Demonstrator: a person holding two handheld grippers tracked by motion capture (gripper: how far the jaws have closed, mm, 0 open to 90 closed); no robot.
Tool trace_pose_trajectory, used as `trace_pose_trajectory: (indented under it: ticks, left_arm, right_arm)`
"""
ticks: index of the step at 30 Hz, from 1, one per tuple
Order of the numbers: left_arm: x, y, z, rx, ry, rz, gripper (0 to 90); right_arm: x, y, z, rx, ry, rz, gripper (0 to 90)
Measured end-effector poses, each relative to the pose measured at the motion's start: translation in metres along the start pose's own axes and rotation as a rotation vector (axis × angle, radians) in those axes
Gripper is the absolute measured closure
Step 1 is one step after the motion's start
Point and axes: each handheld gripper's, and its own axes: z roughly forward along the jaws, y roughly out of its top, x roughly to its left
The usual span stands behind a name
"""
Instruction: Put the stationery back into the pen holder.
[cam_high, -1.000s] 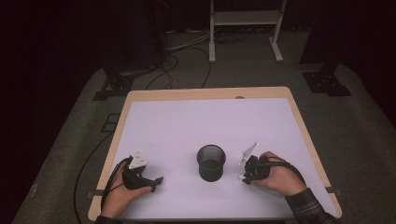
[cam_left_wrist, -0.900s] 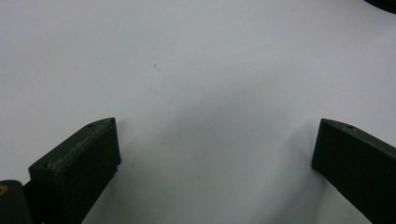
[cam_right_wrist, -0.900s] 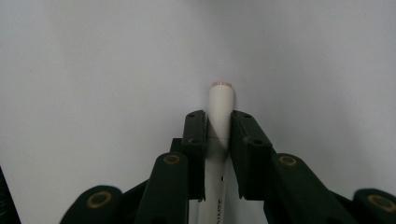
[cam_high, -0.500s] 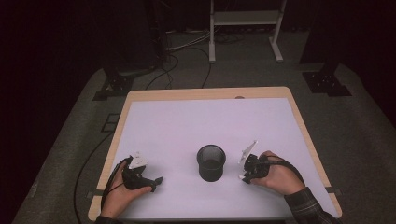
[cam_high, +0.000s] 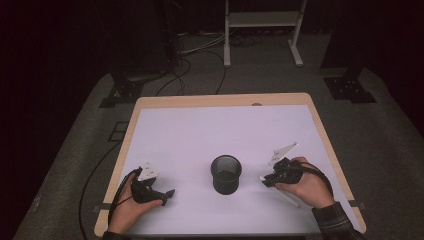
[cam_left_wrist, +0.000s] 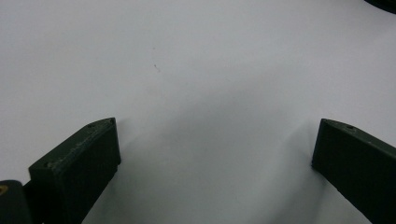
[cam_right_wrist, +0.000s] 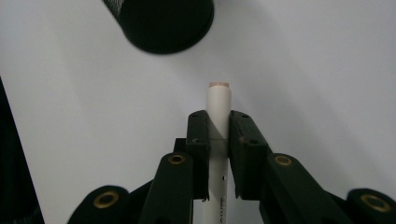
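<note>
High view looks down on a white tabletop (cam_high: 220, 135) with a pale wooden rim, standing on grey carpet in a dark room with cables and a white stand's legs behind. A black mesh cup (cam_high: 226, 173) stands near the front, between the two hands. The left tongs (cam_left_wrist: 212, 154) rest wide open and hold nothing; the right tongs (cam_right_wrist: 218, 135) are clamped around a white marker (cam_right_wrist: 218, 105), just right of the cup.

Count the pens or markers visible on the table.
1: a white marker clamped in the right gripper, right of the black mesh cup. The cup's inside is too dark to check.
</note>
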Motion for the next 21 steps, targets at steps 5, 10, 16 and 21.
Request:
trace_pose_trajectory:
  ticks: [5,10,16,21]
  left_arm:
    - [0.0,0.0,0.0,0.0,0.001,0.0,0.1]
    - [0.0,0.0,0.0,0.0,0.0,-0.002,0.1]
    - [0.0,0.0,0.0,0.003,0.0,0.001,0.1]
    - [0.0,0.0,0.0,0.003,0.0,0.001,0.1]
  right_arm:
    - [-0.002,0.002,-0.011,-0.09,0.0,0.032,77.9]
    - [-0.003,0.005,-0.022,-0.185,-0.006,0.048,77.9]
    - [-0.001,0.014,-0.037,-0.274,-0.02,0.052,78.0]
    - [0.004,0.027,-0.051,-0.357,-0.03,0.035,78.0]
